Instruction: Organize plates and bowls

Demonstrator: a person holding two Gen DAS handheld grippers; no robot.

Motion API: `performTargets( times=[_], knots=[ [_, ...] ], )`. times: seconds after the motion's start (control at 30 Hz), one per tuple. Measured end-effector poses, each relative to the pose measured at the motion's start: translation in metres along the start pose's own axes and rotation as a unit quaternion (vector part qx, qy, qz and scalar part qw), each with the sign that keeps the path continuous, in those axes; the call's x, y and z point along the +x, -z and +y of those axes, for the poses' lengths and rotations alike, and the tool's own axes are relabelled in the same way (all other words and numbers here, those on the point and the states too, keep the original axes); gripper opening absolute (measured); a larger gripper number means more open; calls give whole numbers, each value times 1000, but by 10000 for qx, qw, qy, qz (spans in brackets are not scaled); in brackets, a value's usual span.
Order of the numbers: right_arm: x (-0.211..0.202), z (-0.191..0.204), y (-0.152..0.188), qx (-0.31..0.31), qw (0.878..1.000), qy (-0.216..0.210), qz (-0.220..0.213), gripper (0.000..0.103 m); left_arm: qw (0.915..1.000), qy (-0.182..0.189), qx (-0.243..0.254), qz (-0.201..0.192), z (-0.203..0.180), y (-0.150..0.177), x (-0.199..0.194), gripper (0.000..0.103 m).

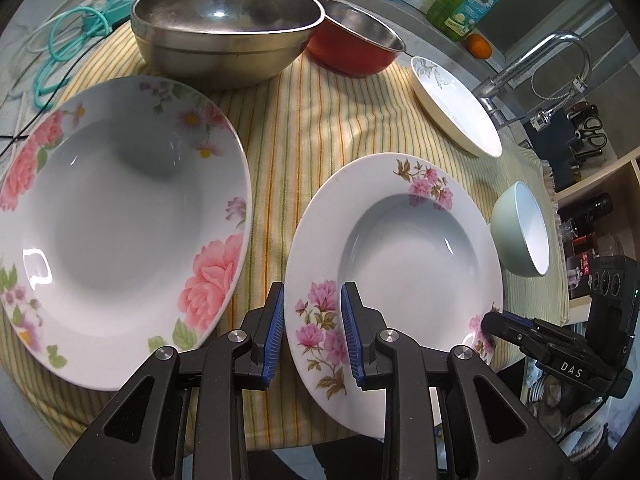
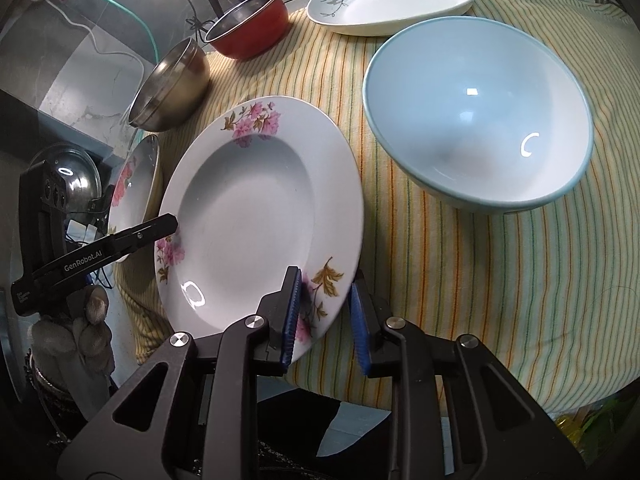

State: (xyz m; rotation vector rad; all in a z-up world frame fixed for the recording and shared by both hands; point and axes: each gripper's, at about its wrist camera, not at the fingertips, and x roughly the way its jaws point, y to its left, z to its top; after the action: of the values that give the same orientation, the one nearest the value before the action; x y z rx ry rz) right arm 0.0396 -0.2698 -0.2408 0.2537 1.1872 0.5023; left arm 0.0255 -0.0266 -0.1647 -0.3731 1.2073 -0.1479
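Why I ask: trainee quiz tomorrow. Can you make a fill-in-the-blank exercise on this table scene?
1. The left gripper and the right gripper straddle the rim of the same ____.
2. The cloth under the dishes has a ____ pattern.
3. The soap bottle is coloured ____.
Missing words: plate; striped; green.

White plate (image 1: 400,256) with purple-pink flowers; larger white plate (image 1: 116,224) with pink roses; pale blue bowl (image 2: 476,132); red bowl (image 2: 252,24); yellow striped cloth (image 1: 312,128).
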Motion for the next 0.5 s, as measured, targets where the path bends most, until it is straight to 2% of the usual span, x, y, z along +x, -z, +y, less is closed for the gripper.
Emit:
performTargets(
  times=[0.13, 0.2, 0.27, 0.4, 0.43, 0.47, 0.5],
  knots=[
    [-9, 5, 0, -158, 9996, 190, -167, 29, 9999, -71, 80, -50, -2, -1, -3, 34],
    [-13, 7, 0, -202, 9993, 211, -232, 42, 9999, -83, 84, -107, -2, -1, -6, 38],
    [-19, 10, 0, -272, 9986, 290, -337, 48, 9997, -119, 128, -164, -3, -2, -9, 38],
    [-29, 20, -1, -381, 9976, 286, -502, 50, 9993, -104, 93, -353, 2, -2, -22, 39],
    [-31, 23, -2, -403, 9974, 242, -545, 52, 9991, -92, 61, -399, 4, -1, -26, 44],
    [-33, 27, -5, -437, 9971, 203, -587, 59, 9989, -69, 22, -454, 7, -1, -31, 49],
    [-35, 31, -7, -481, 9967, 173, -632, 64, 9985, -107, -1, -531, 9, -1, -36, 59]
  ],
)
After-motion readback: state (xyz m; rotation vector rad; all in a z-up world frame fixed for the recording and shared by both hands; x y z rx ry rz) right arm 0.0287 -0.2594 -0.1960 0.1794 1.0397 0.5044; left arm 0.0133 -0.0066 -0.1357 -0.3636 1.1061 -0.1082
